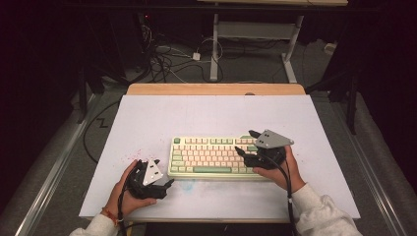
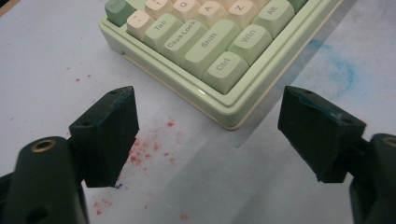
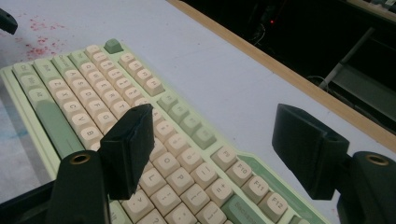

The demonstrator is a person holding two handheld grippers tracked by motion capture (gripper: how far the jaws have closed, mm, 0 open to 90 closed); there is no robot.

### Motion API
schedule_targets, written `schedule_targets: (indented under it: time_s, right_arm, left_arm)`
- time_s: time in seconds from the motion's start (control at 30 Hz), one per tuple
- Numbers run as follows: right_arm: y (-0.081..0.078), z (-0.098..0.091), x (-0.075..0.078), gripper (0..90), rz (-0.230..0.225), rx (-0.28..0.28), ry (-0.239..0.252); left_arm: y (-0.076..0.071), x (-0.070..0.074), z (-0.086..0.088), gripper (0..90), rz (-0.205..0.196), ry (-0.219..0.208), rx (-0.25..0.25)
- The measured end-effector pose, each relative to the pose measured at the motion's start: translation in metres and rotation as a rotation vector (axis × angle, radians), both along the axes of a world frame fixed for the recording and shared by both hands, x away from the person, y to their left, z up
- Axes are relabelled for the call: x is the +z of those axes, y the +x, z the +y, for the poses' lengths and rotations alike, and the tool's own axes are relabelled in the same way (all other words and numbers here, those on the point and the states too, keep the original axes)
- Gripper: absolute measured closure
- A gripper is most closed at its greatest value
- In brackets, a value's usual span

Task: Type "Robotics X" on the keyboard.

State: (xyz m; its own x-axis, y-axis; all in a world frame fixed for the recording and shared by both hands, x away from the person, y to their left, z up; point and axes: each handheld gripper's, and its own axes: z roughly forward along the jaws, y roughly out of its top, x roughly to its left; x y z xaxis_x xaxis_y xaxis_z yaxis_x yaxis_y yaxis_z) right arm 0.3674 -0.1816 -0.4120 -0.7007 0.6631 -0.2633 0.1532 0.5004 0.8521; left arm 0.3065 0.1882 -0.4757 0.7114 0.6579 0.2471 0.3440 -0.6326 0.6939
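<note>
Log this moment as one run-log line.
left gripper: open, beside keyboard corner | right gripper: open, above right-hand keys, nothing held | green-and-cream mechanical keyboard: flat on white table

One keyboard (image 1: 211, 157), two grippers.

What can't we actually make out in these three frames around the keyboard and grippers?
- Keyboard, high view: key legends too small; its right end sits under the right gripper.
- Left gripper view: keyboard cut off by the top edge past the Ctrl corner.
- Right gripper view: the left finger covers several keys; the bottom edge cuts the nearest rows.
- Left gripper, high view: finger gap unclear against the dark body and hand.
</note>
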Motion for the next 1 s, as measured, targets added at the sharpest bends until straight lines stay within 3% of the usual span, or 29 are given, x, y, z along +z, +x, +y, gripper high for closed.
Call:
schedule_targets:
  time_s: [0.3, 0.43, 0.73, 0.87, 1.0]
  right_arm:
    - [-0.012, -0.019, -0.003, 29.7, -0.019, -0.024, -0.01]
    - [-0.017, -0.029, -0.004, 29.7, -0.024, -0.038, -0.014]
    - [-0.03, -0.052, -0.01, 29.8, -0.029, -0.069, -0.023]
    - [-0.038, -0.062, -0.012, 29.9, -0.027, -0.075, -0.012]
    - [-0.046, -0.067, -0.018, 29.5, -0.031, -0.081, -0.034]
  left_arm:
    - [-0.001, 0.003, 0.002, 23.1, -0.009, -0.027, 0.006]
    - [-0.002, 0.005, 0.003, 30.7, 0.0, -0.031, -0.006]
    - [0.0, 0.01, 0.006, 57.1, 0.013, -0.06, -0.028]
    - [-0.001, 0.013, 0.007, 73.6, 0.035, -0.081, -0.046]
    - [-0.001, 0.016, 0.006, 85.8, 0.045, -0.085, -0.056]
